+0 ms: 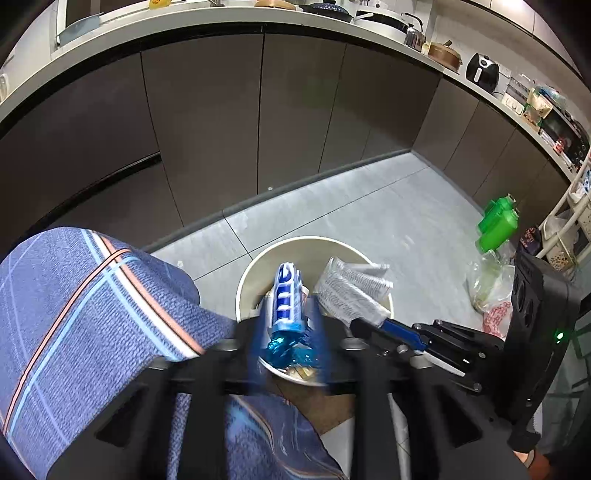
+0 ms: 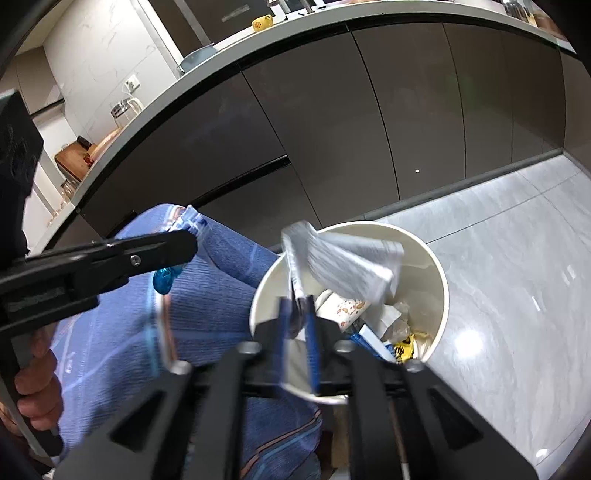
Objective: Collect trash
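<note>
holding both pieces over the white bin [image 1: 255, 269], lower centre of frame. left hand-held gripper [image 1: 286, 332] apart around a glossy blue wrapper [image 1: 286, 295]; right hand-held gripper [image 2: 297, 325] apart, crumpled printed paper [image 2: 343, 266] slipping free. best to spread wider, letting each drop inside the smooth round rim.

Dark cabinets [image 1: 207, 122], grey tiled floor [image 1: 351, 206], green bottles [image 1: 496, 221], kettle [image 1: 413, 33]
</note>
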Motion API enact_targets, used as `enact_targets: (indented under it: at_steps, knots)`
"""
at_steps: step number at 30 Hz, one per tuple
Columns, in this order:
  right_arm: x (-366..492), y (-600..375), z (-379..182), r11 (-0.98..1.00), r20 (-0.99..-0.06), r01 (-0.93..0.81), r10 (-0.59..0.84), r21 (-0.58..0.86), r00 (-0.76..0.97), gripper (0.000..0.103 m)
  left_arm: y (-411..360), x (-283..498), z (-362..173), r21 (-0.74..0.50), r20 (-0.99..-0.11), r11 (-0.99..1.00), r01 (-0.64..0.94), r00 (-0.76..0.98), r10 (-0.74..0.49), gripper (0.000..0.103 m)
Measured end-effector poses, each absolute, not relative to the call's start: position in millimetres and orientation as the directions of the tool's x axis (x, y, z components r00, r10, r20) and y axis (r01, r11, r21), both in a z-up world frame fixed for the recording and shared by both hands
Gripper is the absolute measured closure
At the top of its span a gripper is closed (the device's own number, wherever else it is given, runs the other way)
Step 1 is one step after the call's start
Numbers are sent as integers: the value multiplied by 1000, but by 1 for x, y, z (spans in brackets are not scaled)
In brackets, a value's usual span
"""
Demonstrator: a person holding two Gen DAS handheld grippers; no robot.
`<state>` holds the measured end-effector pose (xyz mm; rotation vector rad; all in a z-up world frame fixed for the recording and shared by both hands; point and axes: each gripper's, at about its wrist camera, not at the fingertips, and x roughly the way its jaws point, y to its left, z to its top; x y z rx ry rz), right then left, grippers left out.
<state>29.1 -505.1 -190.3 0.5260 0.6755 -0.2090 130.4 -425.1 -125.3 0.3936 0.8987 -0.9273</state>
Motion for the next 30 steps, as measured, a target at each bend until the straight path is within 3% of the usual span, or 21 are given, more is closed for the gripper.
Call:
enact_targets:
  at_steps: [1, 2, 5, 6, 7, 17, 30]
  knots:
    - [32, -505, -194, 857, -647, 353, -31, 375, 762, 39, -426, 132, -126, -52, -796, 589, 807, 322, -512, 30]
    - [34, -505, -196, 864, -648, 357, -47, 356, 760, 28, -426, 132, -125, -37, -780, 608, 793, 358, -514, 15]
    - [35, -502, -201, 888, -650, 334, -54, 315, 758, 18, -423, 137, -122, -43, -760, 615, 787, 374, -531, 9]
    - [35, -501, -202, 892, -652, 330, -54, 310, 756, 7, -421, 137, -121, -46, -758, 623, 781, 379, -530, 9]
    - [34, -500, -203, 892, -649, 330, -55, 310, 759, 4, -419, 140, -121, -46, -754, 640, 767, 393, -526, 9]
    - [29, -498, -202, 879, -660, 341, -40, 334, 750, 3, -392, 143, -109, -58, -740, 703, 709, 442, -507, 9]
    - [15, -460, -125, 904, -580, 311, -89, 295, 809, 3, -315, 127, -50, -41, -670, 764, 645, 549, -499, 9]
